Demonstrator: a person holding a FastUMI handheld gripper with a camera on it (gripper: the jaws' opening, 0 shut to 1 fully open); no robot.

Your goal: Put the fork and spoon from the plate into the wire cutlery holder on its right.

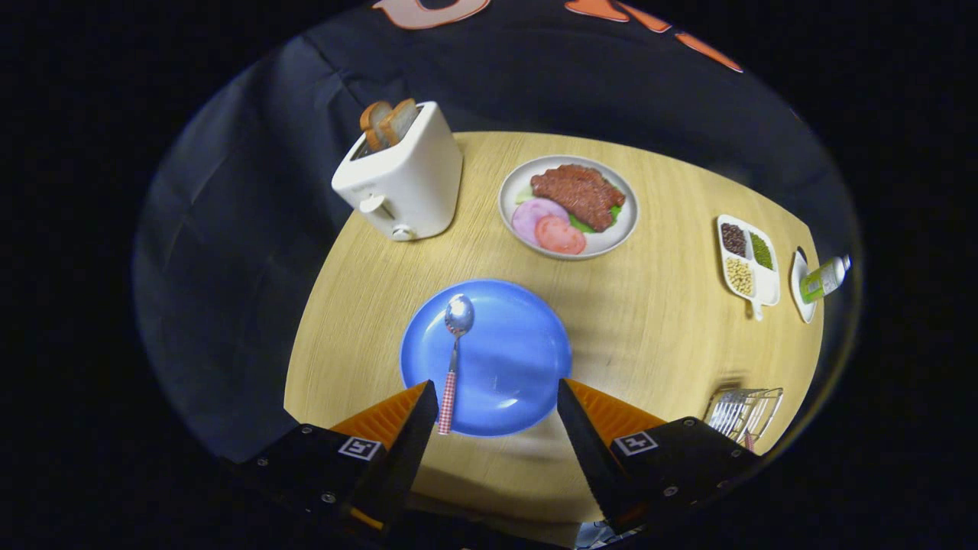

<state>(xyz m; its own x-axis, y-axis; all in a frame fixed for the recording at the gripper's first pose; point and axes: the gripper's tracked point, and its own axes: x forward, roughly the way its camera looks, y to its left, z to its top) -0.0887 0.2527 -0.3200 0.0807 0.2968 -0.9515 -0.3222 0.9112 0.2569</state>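
Observation:
A blue plate (504,359) lies on the wooden table just ahead of my fingers. On its left part rests a spoon (454,353), bowl pointing away, its red-checked handle reaching over the near rim beside my left finger. My gripper (495,397) hovers above the plate's near edge, open, with nothing between the fingers. The wire cutlery holder (743,412) stands to the right of the plate, beyond my right finger, and a thin handle-like piece sticks out of it; what it is I cannot tell.
A white toaster (401,176) with bread slices stands at the back left. A plate of meat and vegetables (569,206) sits behind the blue plate. A divided dish of beans (747,260) and a small dish with a green tube (821,279) lie far right.

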